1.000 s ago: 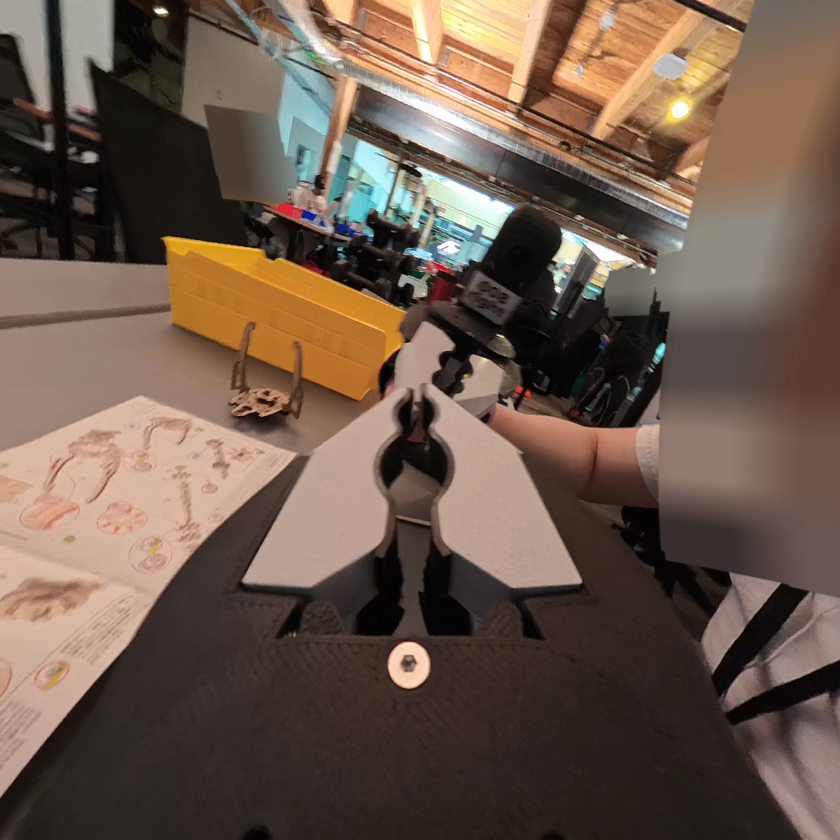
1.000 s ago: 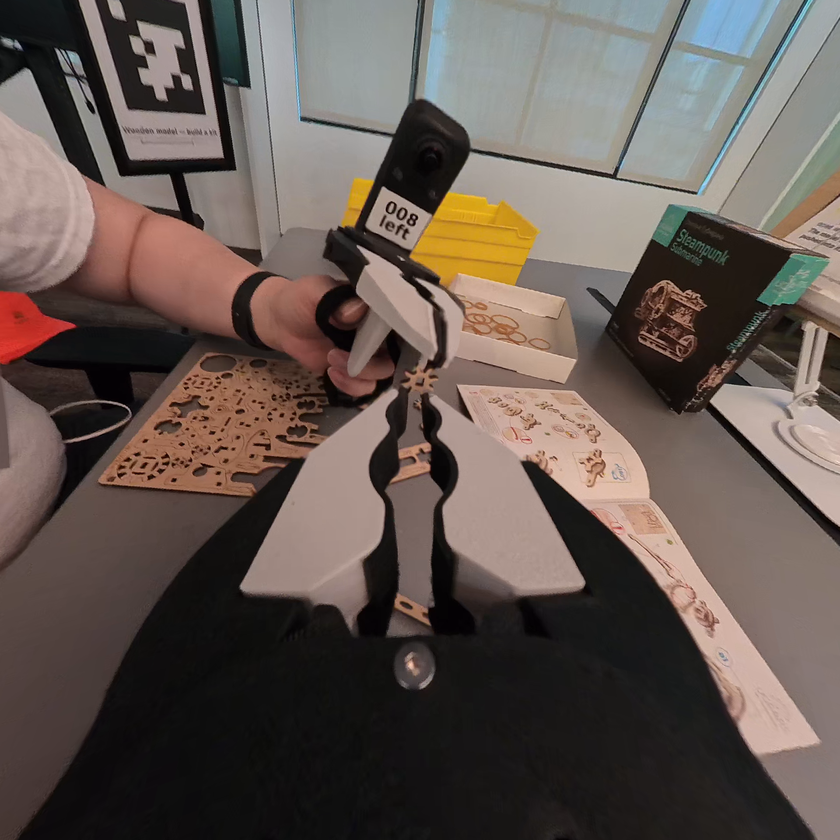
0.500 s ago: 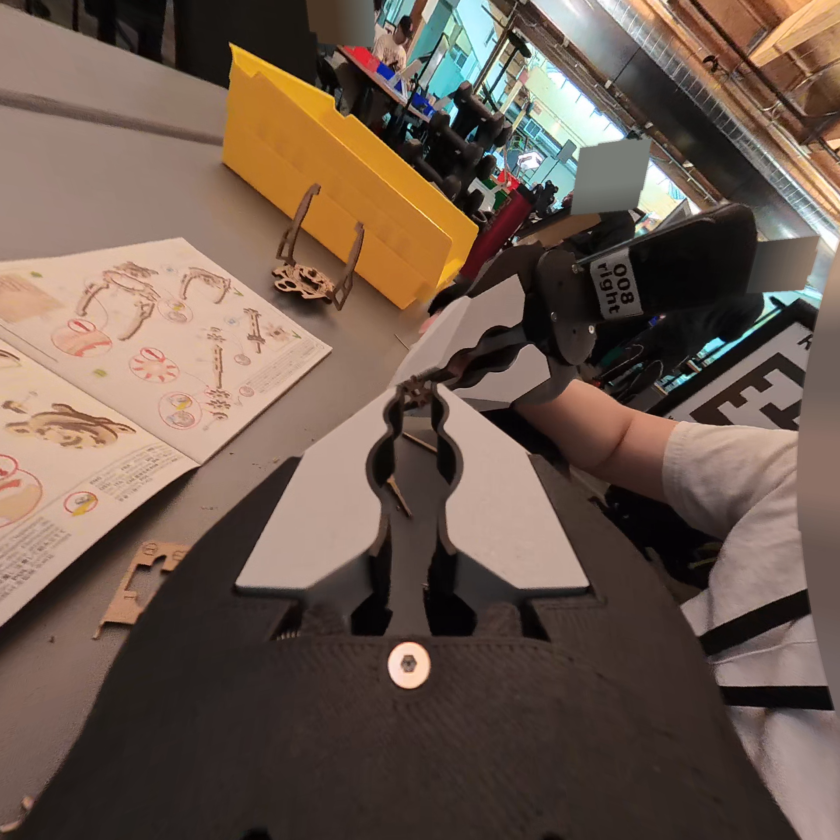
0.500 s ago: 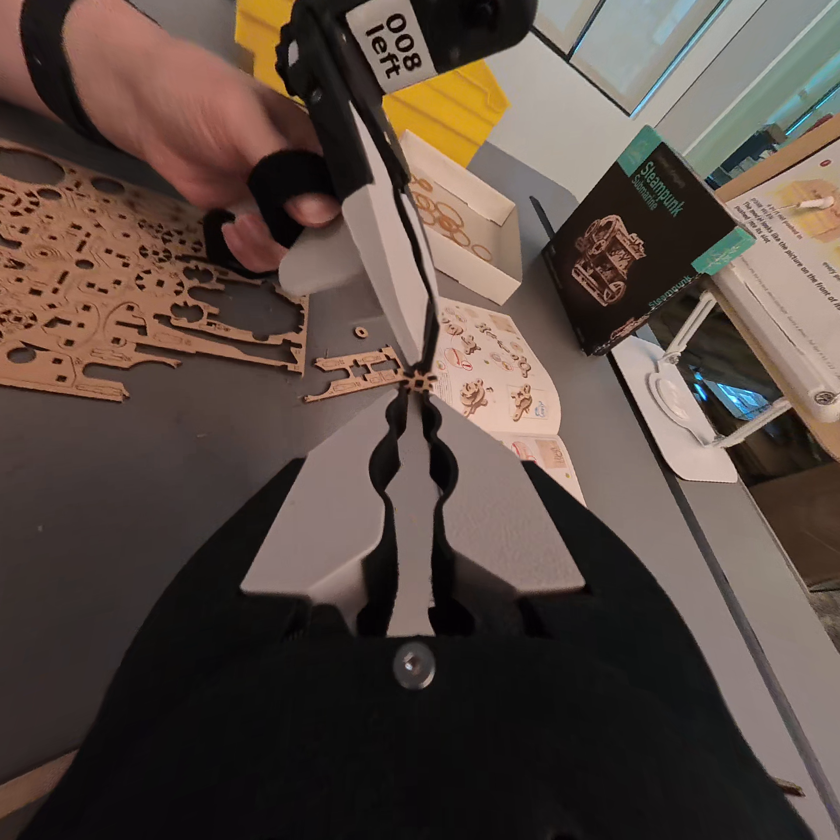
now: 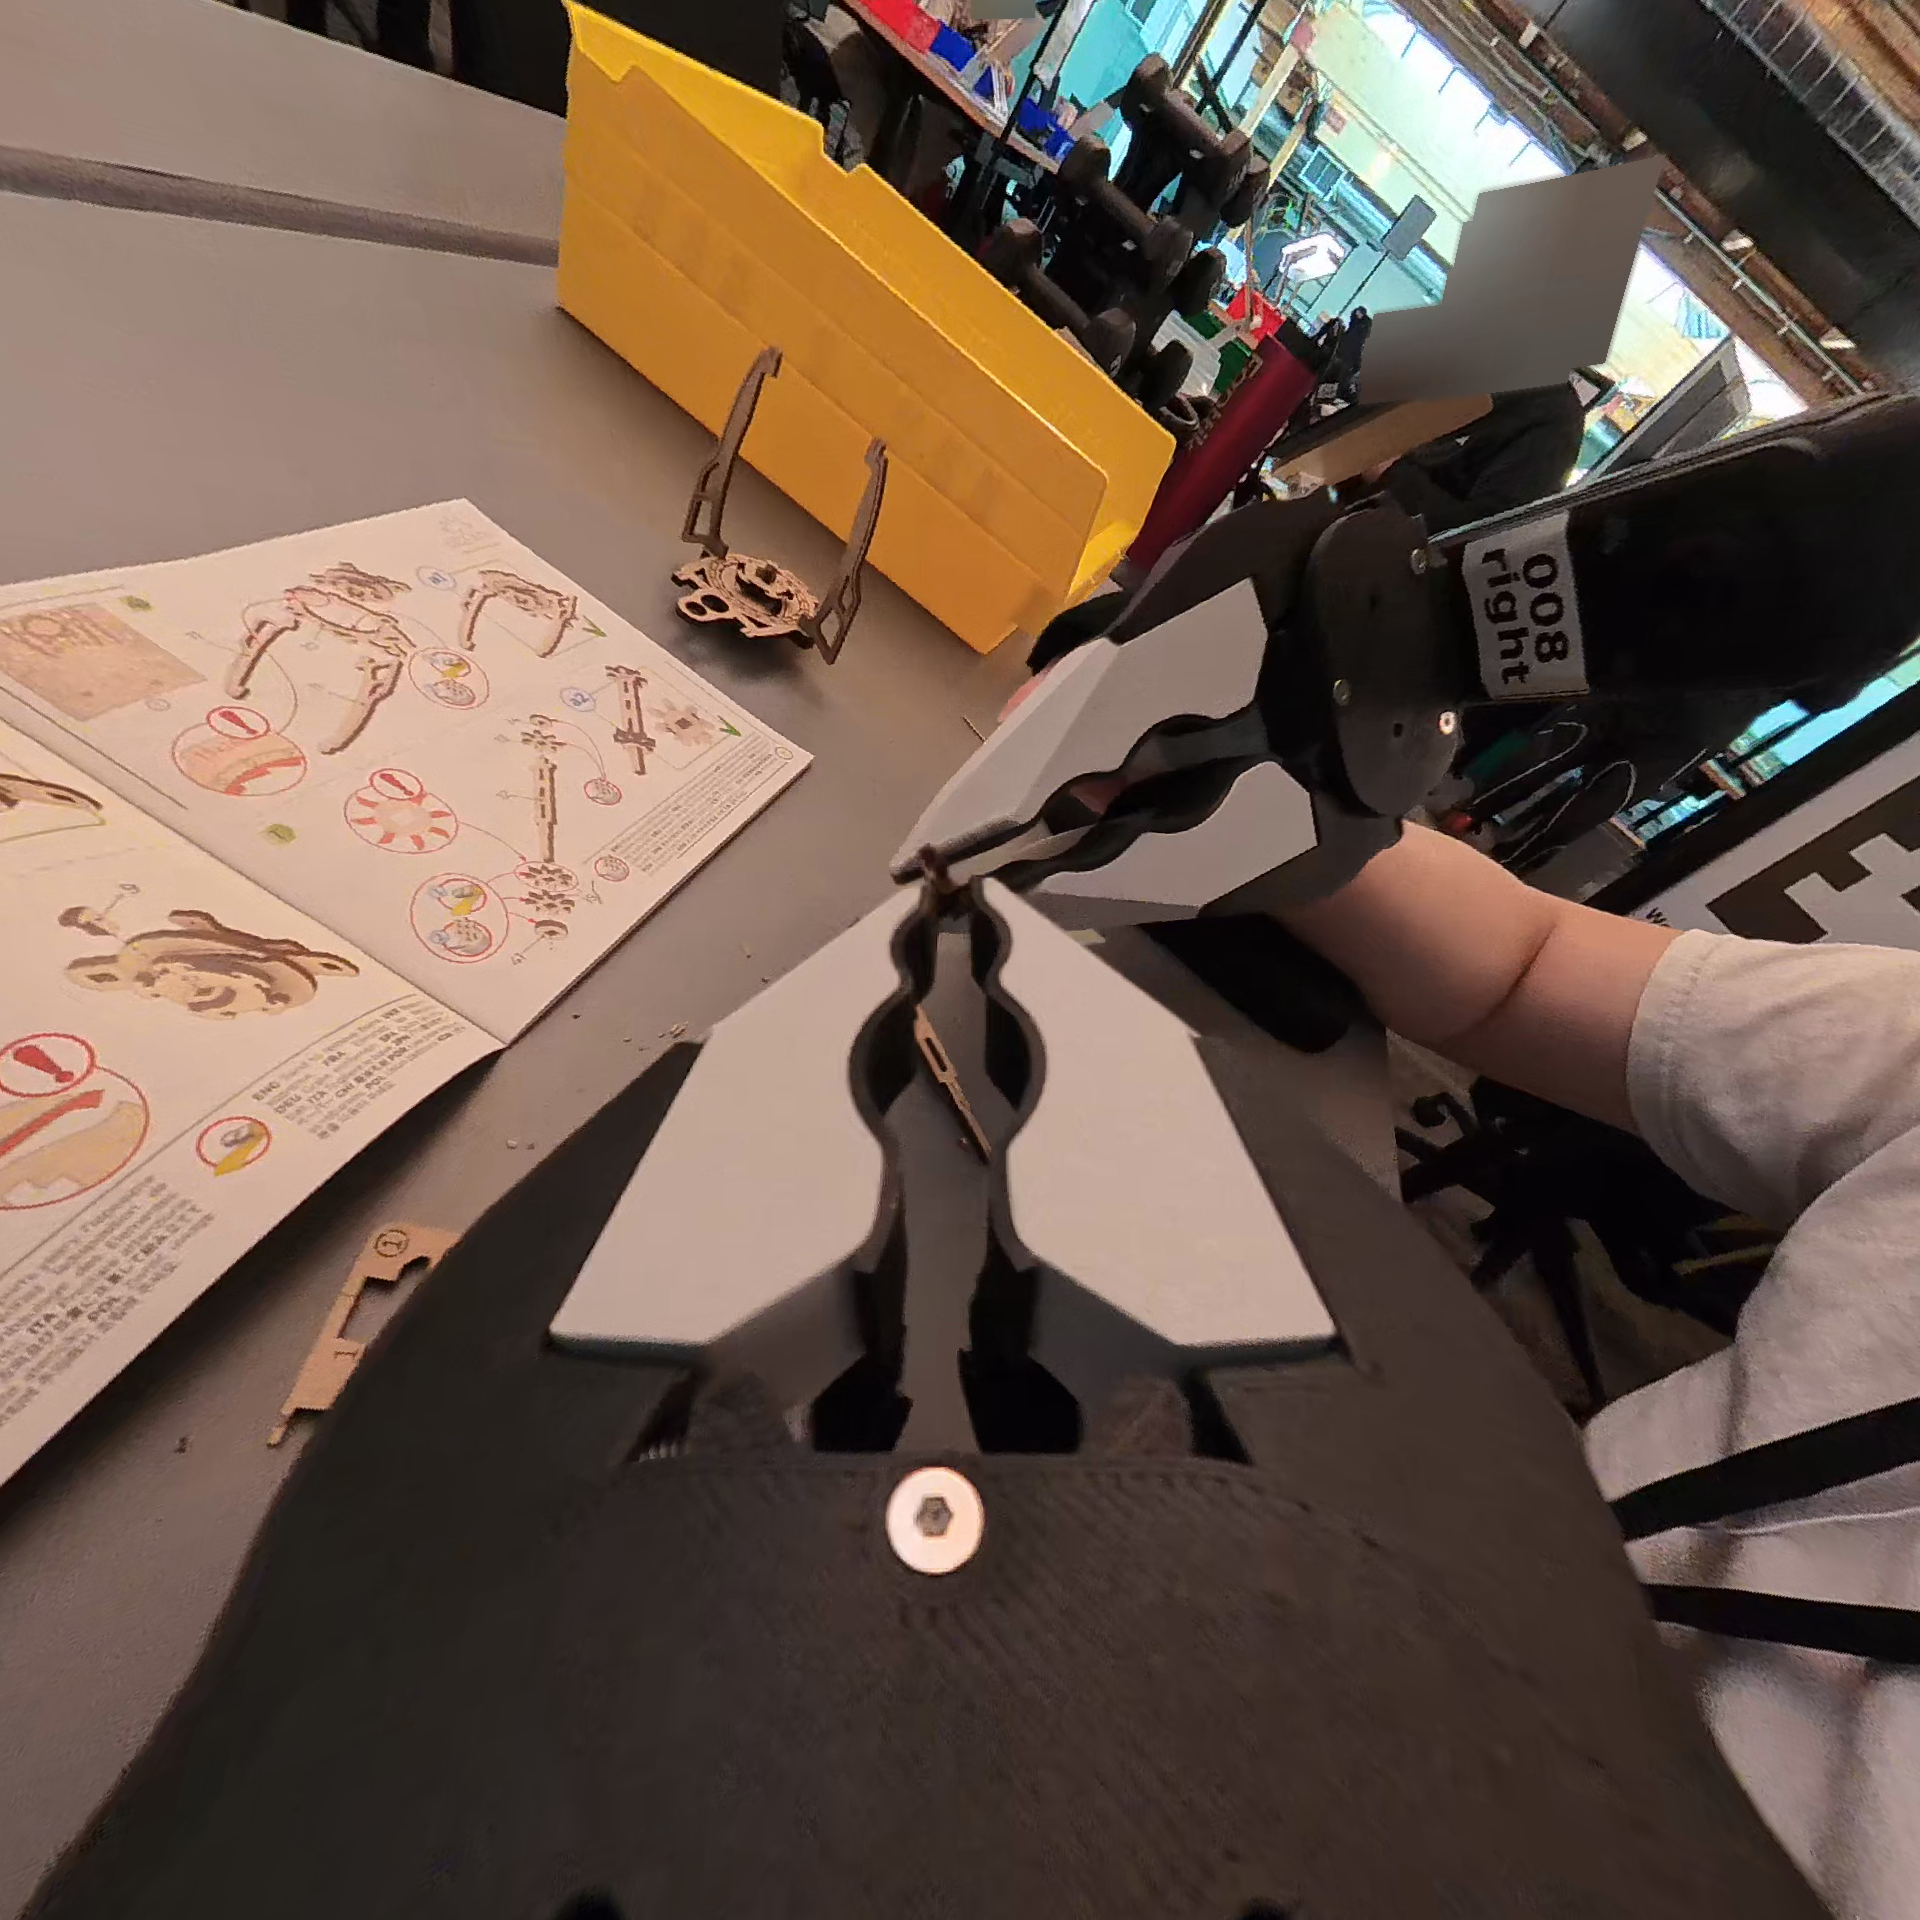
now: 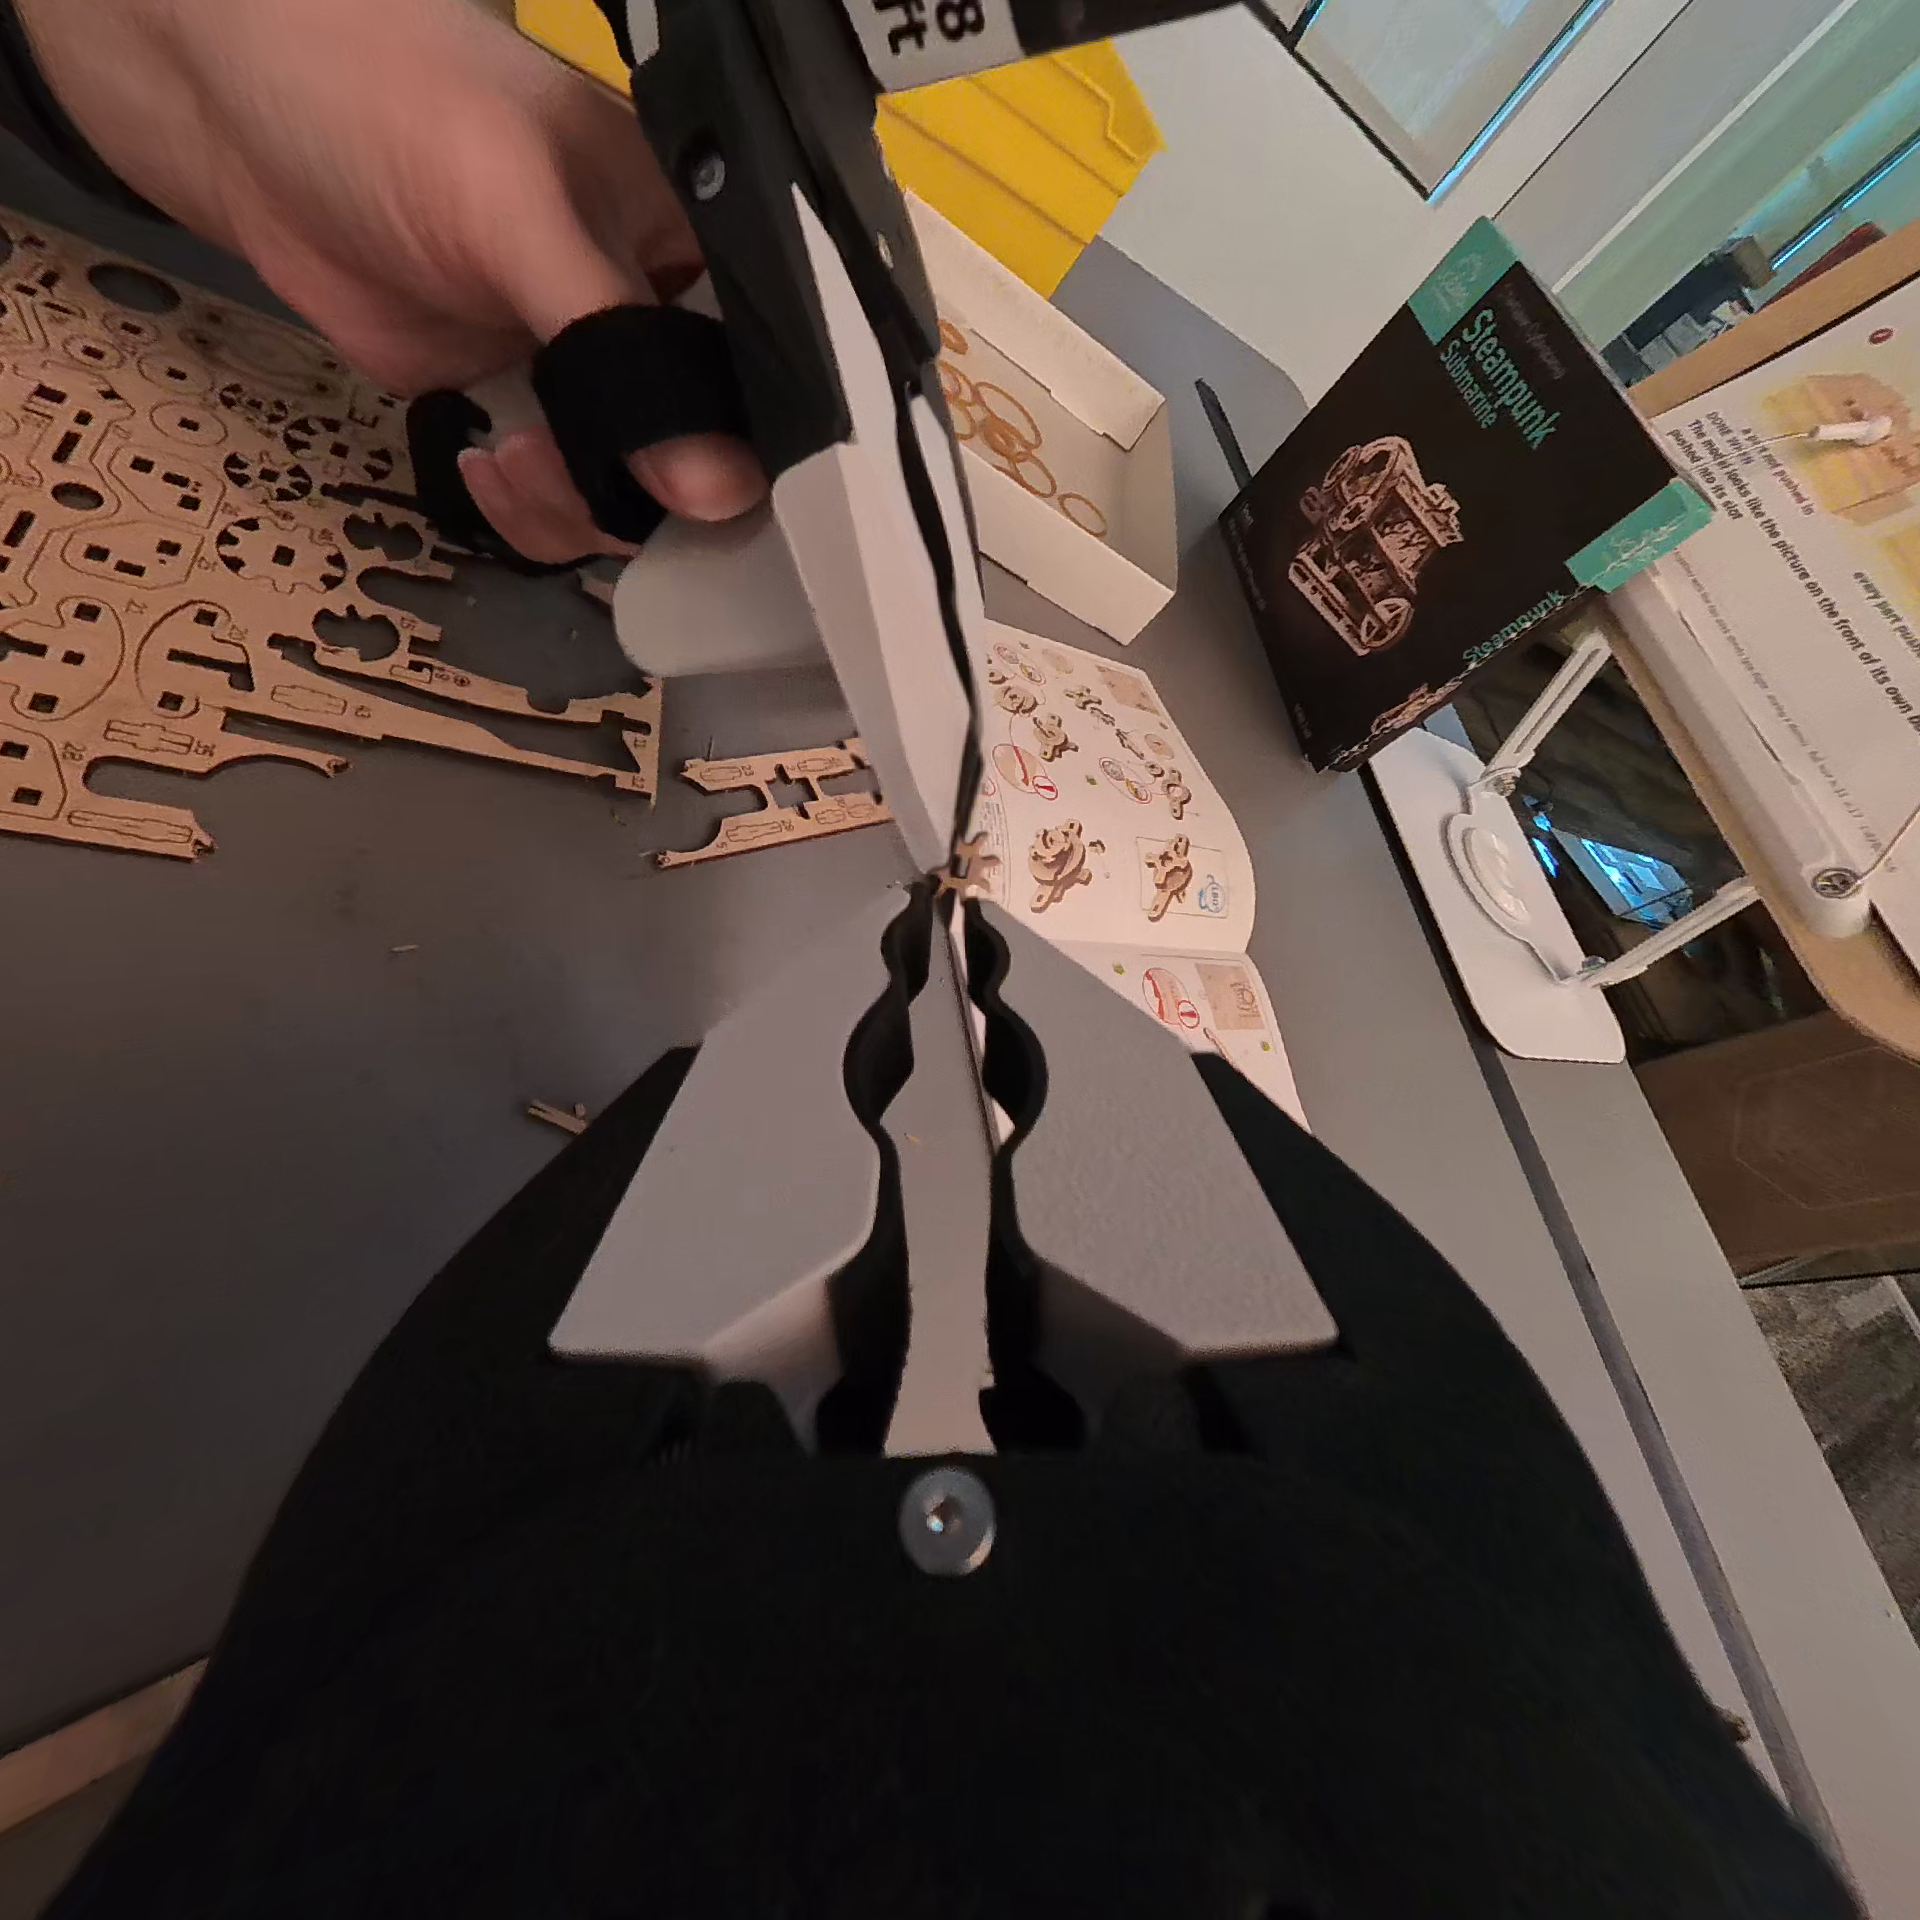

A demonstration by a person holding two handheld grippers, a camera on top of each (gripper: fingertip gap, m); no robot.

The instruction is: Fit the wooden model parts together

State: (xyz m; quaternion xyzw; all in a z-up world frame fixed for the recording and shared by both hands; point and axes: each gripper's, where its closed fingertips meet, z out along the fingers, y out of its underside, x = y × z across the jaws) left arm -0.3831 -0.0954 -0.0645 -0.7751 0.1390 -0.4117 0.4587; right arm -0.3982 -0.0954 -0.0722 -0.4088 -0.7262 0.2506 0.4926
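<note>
Grey table point(image 5: 260, 343), yellow bin point(image 5: 831, 343), open workshop behind

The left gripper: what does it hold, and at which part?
The left gripper pinches a thin wooden strip at its far end, beside the small gear at the right gripper.

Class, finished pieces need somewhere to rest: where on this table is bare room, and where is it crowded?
Free: the grey table nearer than the sheets, left of the booklet; also the stretch between bin and booklet's far edge, left of the small assembly. Crowded: around the tray and box, beside the booklet.
</note>
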